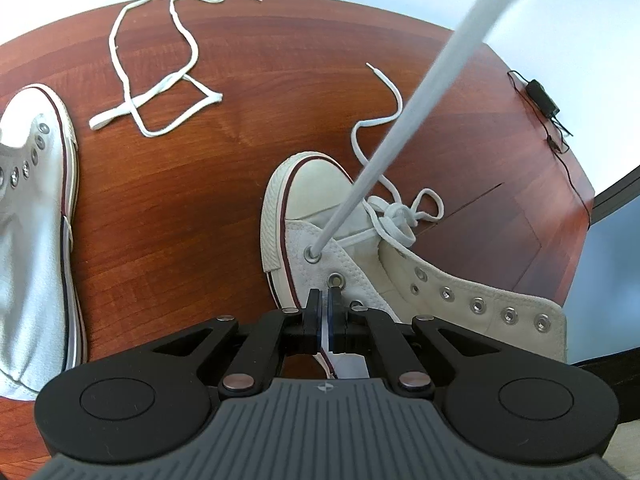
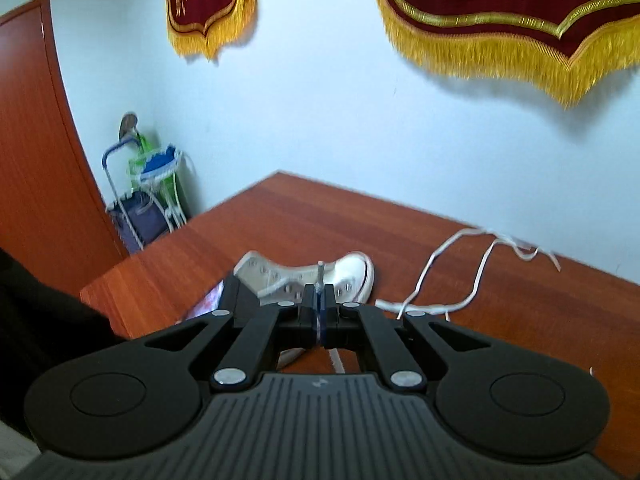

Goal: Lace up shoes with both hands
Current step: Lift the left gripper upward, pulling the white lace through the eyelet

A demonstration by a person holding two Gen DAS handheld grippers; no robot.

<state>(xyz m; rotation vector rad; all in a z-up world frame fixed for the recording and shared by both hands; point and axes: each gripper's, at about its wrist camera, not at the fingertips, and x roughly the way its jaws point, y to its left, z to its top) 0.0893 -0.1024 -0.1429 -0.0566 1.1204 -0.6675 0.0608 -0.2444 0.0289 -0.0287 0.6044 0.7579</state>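
Left gripper (image 1: pixel 325 300) is down on the near shoe (image 1: pixel 320 216), jaws pressed together on the canvas edge by the second eyelet, pinning it to the table (image 1: pixel 240 160). Right gripper (image 2: pixel 319 300) is high above, jaws clamped on the lace (image 1: pixel 400 132), which runs taut and straight from the front eyelet (image 1: pixel 312 255) up out of the left wrist view. So this looks like the draw-through: one end being hauled up through that first hole. The lace's other end lies in a loose tangle (image 1: pixel 396 216) on the far side of the toe, trailing off across the wood. To do this well, I'd say keep the pull in line with the eyelet so the lace doesn't saw on the metal ring, keep the shoe held down so it doesn't lift, and stop while both ends are about even. Watch that tangle, it could snag as slack feeds through. The second shoe (image 1: pixel 36 216) sits at the left, unlaced, its spare lace (image 1: pixel 160 84) loose on the far tabletop.
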